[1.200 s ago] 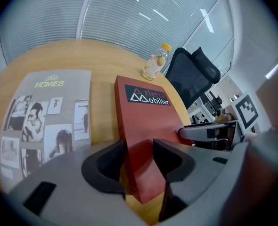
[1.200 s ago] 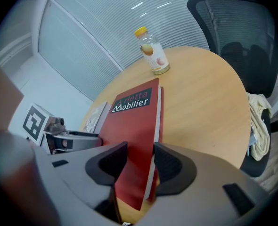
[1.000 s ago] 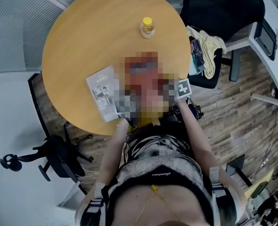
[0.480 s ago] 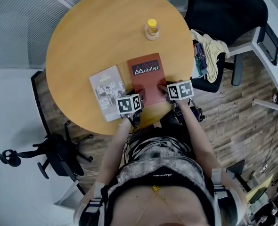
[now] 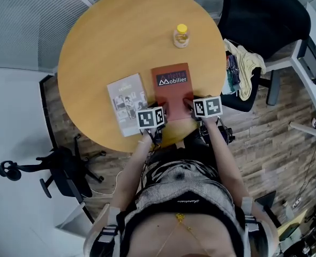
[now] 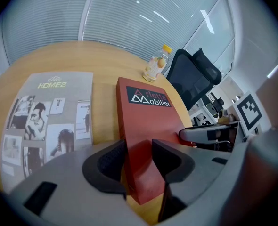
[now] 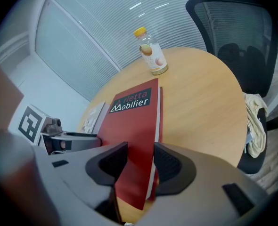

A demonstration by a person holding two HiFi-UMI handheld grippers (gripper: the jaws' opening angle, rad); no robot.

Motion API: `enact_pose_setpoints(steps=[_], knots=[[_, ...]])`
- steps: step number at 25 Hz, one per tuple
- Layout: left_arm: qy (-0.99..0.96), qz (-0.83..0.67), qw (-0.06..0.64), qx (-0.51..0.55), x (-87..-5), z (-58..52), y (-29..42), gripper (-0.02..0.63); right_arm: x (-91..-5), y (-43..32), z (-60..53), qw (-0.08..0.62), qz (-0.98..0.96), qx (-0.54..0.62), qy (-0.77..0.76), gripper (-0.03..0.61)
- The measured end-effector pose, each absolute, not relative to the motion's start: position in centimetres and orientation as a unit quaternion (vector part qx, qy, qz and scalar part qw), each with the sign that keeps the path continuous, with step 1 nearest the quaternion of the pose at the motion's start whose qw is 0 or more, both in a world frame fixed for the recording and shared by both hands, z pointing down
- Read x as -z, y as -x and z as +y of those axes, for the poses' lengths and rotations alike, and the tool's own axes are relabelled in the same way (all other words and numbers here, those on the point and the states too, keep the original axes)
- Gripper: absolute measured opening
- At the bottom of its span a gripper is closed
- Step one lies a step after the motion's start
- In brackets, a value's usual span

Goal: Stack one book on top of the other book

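Slippage is the chief risk judged from here: the red book is taken only at its two near corners, so on lifting it could sag, pivot or be dropped if one grip proves weaker than the other. The jaws of the left gripper have just been closing, and the book's near left corner is seen between them, with both pads apparently pressed on it. The right gripper is clamped likewise on the near right corner.

The book reaches straight ahead of both tools, flat on the table (its far end could drag when raised). The grey book, the likely base, lies just outside the left gripper, apart from the red one. A bottle stands well beyond both tools.

What looks like "Arletta Mobilier" is read on the red cover, and "HOMES" on the grey.
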State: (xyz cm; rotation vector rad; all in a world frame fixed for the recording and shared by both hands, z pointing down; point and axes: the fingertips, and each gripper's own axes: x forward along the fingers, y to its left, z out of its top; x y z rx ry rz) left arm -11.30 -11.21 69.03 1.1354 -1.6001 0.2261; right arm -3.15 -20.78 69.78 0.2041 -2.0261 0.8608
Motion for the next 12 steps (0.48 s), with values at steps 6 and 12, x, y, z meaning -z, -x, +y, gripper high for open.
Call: enact_pose_setpoints(steps=[6,12], knots=[[-0.479,-0.685,0.54,-0.099,-68.0,-11.2,11.6,0.192,-69.0,3.4,-20.8,0.447,-0.82,-0.346,-0.091,0.185],[-0.474,-0.698,0.53,-0.084,-65.5,-11.1,12.1,0.19,-66.0,4.0,-20.8,0.446,-0.831,-0.317,-0.099,0.185]])
